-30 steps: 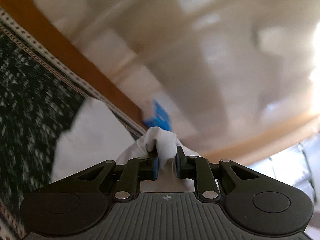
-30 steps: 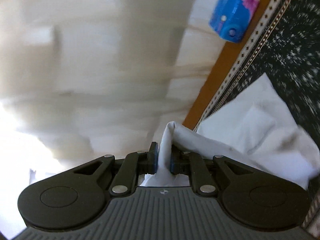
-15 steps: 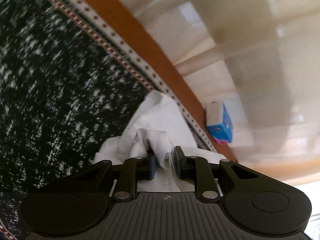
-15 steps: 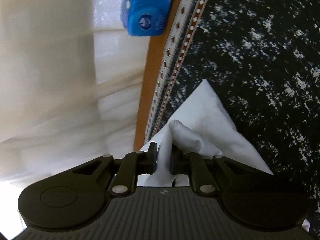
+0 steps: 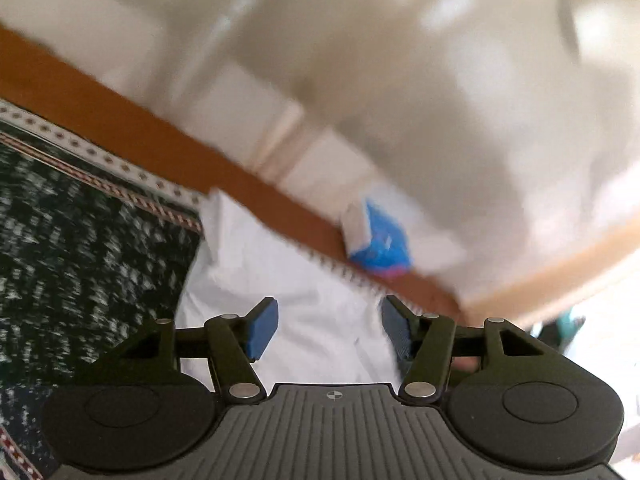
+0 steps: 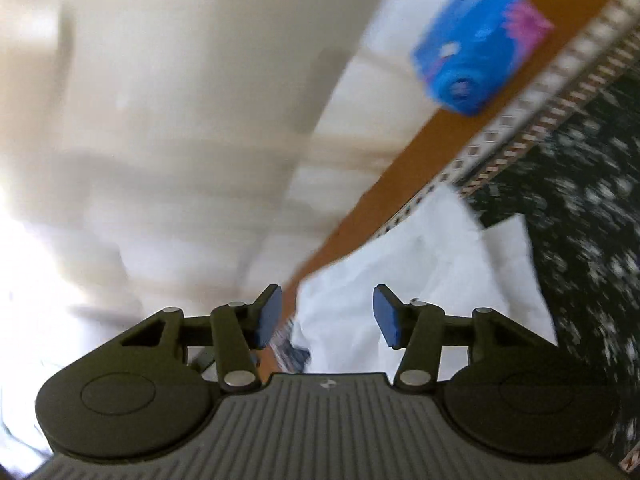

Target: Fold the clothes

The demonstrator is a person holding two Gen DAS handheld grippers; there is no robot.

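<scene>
A white garment (image 5: 280,264) lies crumpled on the dark speckled cloth (image 5: 80,248), near its patterned border. My left gripper (image 5: 328,326) hovers over it, open, its blue pads wide apart with only fabric showing behind them. In the right wrist view the same white garment (image 6: 432,264) lies in loose folds beside the border. My right gripper (image 6: 326,316) is open above its near edge, nothing between its fingers. Both views are motion-blurred.
A blue tissue pack (image 5: 380,240) sits at the orange-brown edge (image 5: 160,148) of the surface; the right wrist view has the blue tissue pack (image 6: 476,68) at upper right. Pale curtains (image 6: 180,120) hang beyond the edge. The dark cloth (image 6: 592,208) spreads to the right.
Both grippers have opened and let go of the white garment, which now lies on the cloth. Both cameras have swung, tilting up toward the curtains.
</scene>
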